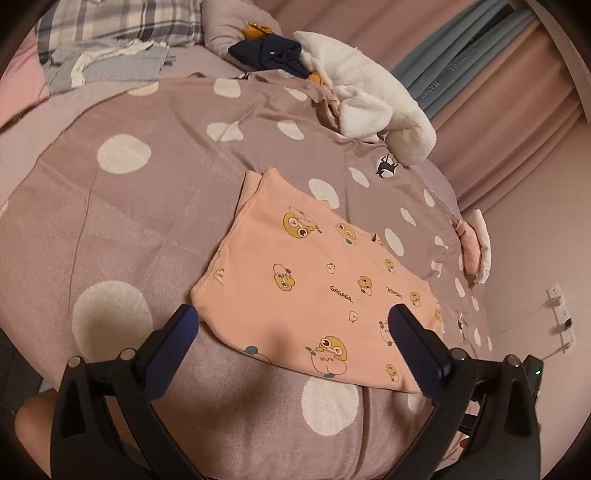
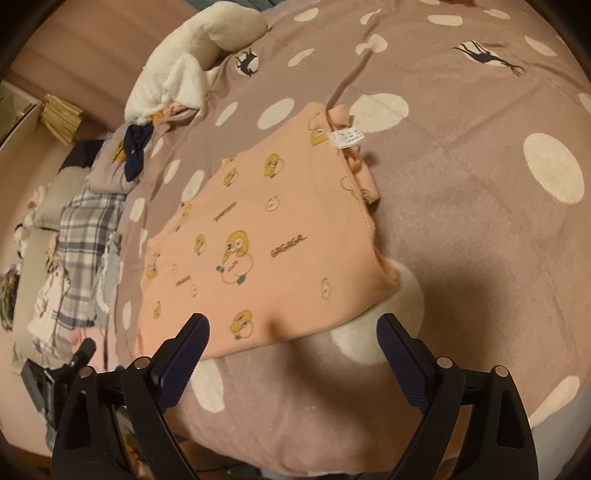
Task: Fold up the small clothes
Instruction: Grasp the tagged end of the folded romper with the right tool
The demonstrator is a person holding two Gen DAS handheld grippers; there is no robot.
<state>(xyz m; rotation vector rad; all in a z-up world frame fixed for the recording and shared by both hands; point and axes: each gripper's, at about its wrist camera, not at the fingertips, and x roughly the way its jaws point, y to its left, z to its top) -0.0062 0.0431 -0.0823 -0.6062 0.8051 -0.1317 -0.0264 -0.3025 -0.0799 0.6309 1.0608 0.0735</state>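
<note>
Your left gripper (image 1: 293,323) hangs nearest the lens, fingers spread wide and holding nothing, its blue pads (image 1: 184,325) poised just above the near edge of the peach garment (image 1: 306,280). Your right gripper (image 2: 293,334) is spread the same way, empty, over the near hem of that garment (image 2: 258,240). It lies folded flat on the polka-dot blanket (image 1: 129,206), printed with yellow cartoon figures, a white care label (image 2: 349,136) showing at its far corner. Beyond it a white plush item (image 1: 369,92) rests on the blanket beside a dark navy cloth (image 1: 269,51). Farther off sit a plaid pillow (image 1: 122,18) and pink curtains (image 1: 517,110).
</note>
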